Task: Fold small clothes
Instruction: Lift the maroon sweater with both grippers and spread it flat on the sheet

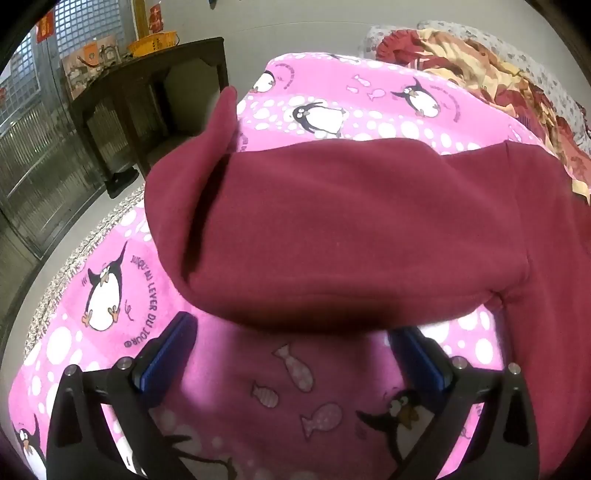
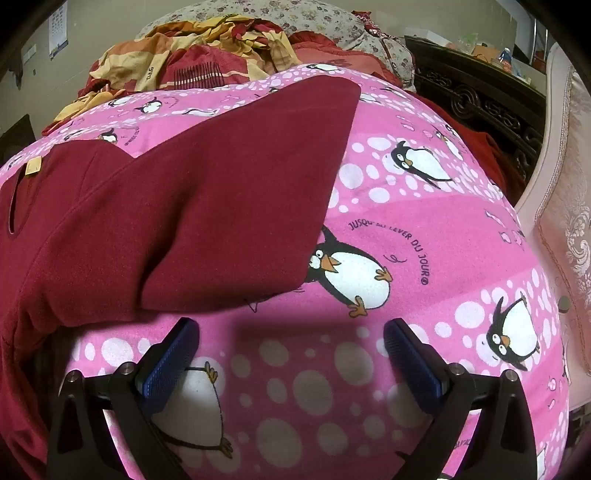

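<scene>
Left wrist view: left gripper [image 1: 293, 332] low in the frame, jaws spread wide, blue pads [image 1: 168, 356] bare, nothing between them but pink penguin blanket [image 1: 107, 295]. Just above the fingertips, filling the middle of the frame, a maroon fleece garment [image 1: 351, 221], its sleeve laid across from centre left to right edge, cuff end rounded at centre left with a flap sticking up toward upper centre. Lower hem of that sleeve close over the fingertips, contact impossible to tell. Upper left: dark wooden table [image 1: 147, 85] with a yellow basket [image 1: 155, 42] on top, metal grille behind. Upper right: crumpled red and yellow bedding [image 1: 498, 74].

Right wrist view: right gripper [image 2: 291, 332] at bottom centre, jaws likewise wide apart, pads [image 2: 170, 362] empty, only blanket [image 2: 424, 206] beneath. Same maroon garment [image 2: 166, 206] spread over the left half of the frame, one straight edge running to a corner at upper centre, a tan label [image 2: 34, 165] and neck opening at far left. Lower edge of the fabric just above the left fingertip, apart from the right one. Top of frame: bedding heap [image 2: 192, 48] and floral pillow [image 2: 295, 18]; right edge: pale pink padded headboard [image 2: 565, 206], dark carved furniture [image 2: 480, 99] beyond.
</scene>
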Demonstrator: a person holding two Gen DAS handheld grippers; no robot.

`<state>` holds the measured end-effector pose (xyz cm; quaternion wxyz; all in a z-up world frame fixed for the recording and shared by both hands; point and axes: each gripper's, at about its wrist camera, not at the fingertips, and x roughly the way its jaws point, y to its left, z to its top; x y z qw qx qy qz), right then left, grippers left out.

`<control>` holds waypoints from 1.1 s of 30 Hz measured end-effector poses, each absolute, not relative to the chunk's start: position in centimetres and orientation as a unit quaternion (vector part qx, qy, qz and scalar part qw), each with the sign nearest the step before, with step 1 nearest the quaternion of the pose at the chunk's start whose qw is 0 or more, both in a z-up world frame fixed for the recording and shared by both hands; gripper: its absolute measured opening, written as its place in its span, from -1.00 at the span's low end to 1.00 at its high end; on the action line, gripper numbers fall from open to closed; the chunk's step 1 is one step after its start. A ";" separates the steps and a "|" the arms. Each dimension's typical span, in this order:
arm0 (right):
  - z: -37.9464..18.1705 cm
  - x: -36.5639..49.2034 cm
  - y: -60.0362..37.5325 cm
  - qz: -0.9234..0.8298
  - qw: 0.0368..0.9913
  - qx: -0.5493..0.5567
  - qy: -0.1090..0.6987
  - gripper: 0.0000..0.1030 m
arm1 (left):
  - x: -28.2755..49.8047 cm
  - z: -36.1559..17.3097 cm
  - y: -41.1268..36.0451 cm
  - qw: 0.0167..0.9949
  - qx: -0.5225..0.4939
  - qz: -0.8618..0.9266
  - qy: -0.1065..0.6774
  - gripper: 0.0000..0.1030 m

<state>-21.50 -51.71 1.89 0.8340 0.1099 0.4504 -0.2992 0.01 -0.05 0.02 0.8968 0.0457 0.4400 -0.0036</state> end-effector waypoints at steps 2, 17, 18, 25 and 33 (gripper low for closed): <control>1.9 -21.5 -51.7 -0.299 0.834 0.110 0.450 0.99 | 0.0 0.0 -0.2 0.898 0.050 -0.002 0.438 1.00; 1.9 -21.2 -51.4 -0.300 0.834 0.110 0.450 0.99 | 0.3 0.5 -0.5 0.873 0.036 -0.002 0.487 1.00; 1.9 -21.2 -51.4 -0.300 0.834 0.110 0.450 0.99 | 0.2 0.8 -0.7 0.864 0.036 -0.007 0.503 1.00; 1.9 -21.1 -51.3 -0.299 0.834 0.110 0.450 0.99 | -4.9 4.5 -2.6 0.875 0.032 -0.045 0.481 1.00; 4.7 -23.6 -48.9 -0.262 0.804 0.143 0.514 0.99 | -9.5 8.0 -5.9 0.879 0.036 -0.112 0.462 1.00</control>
